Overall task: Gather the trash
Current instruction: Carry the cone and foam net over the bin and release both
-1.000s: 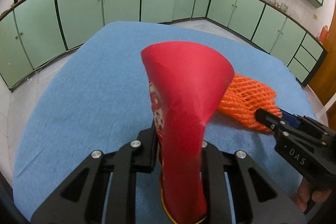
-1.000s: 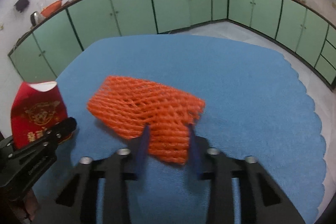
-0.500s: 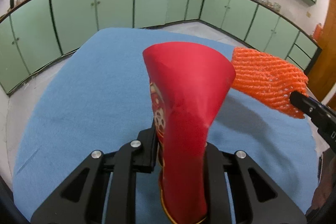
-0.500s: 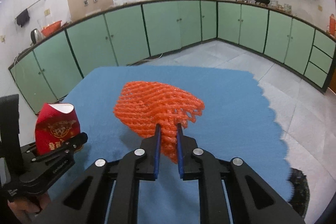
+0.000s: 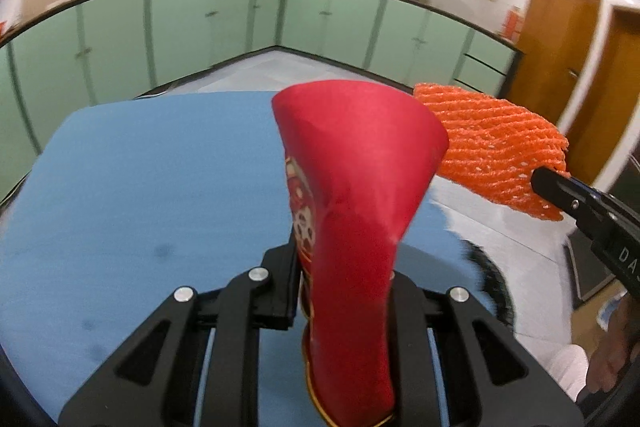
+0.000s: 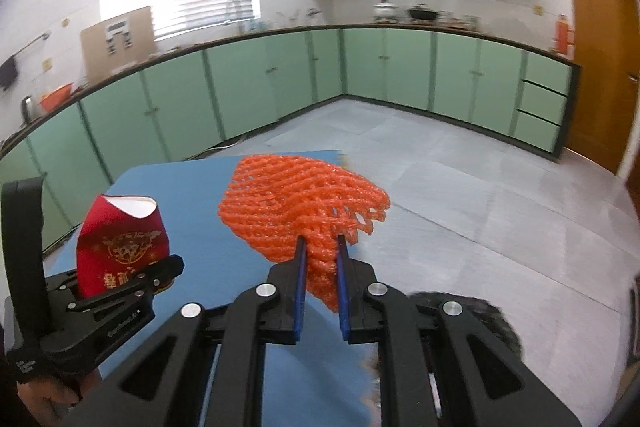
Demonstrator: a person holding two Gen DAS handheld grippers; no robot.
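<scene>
Spanning the lower view, blue cloth-covered counter lay bare. Left gripper was clamped on crumpled red paper cup; right gripper pinched orange foam fruit net. Both were held clear of counter, probably for carrying to a bin.

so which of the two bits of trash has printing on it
The red paper cup, squeezed in the left gripper, carries a gold emblem and characters. The orange foam net in the right gripper is plain mesh.
</scene>
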